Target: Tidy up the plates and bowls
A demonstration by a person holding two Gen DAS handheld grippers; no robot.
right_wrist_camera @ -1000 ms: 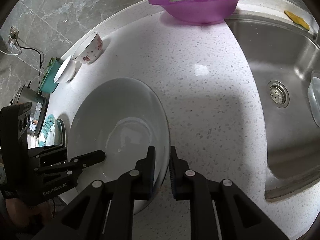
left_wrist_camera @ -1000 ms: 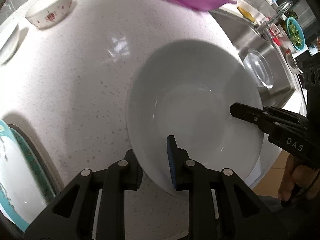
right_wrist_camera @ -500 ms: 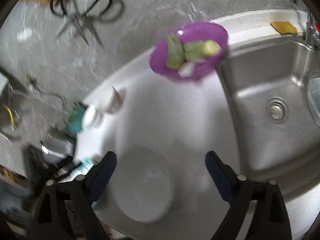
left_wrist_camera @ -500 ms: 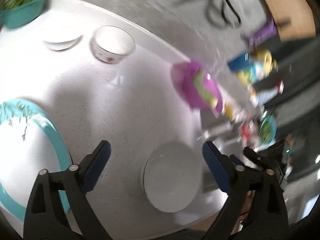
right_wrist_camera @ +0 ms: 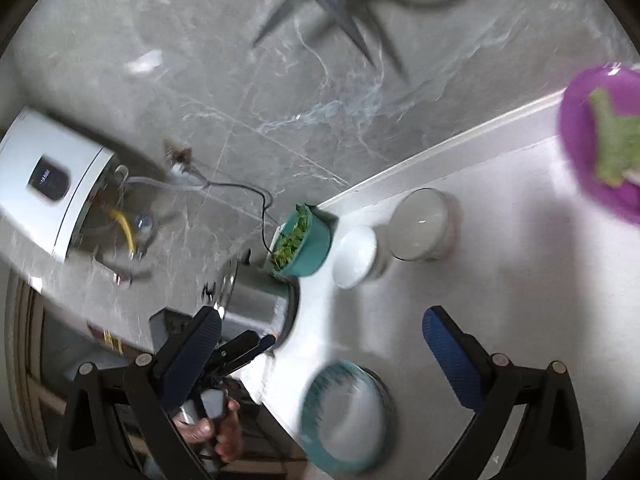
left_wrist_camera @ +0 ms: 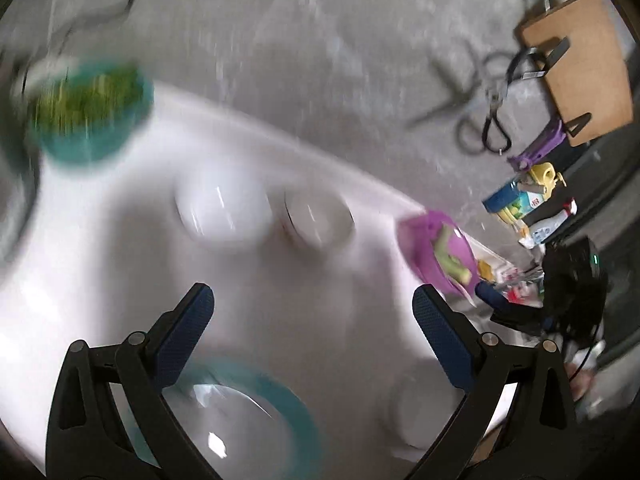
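speckled white counter; both tongs released, empty; round teal-rimmed plate.

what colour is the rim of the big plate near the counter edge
Teal, around a white centre on the plate; clearest in the right wrist view.

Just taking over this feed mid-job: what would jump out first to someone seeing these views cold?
Both grippers hang open and empty above the white counter: the left gripper and the right gripper. Below them lies a teal-rimmed plate near the counter's front edge. Further back, a purple bowl of greens stands to the right, and a teal bowl of greens with two white bowls beside it sits by the wall.
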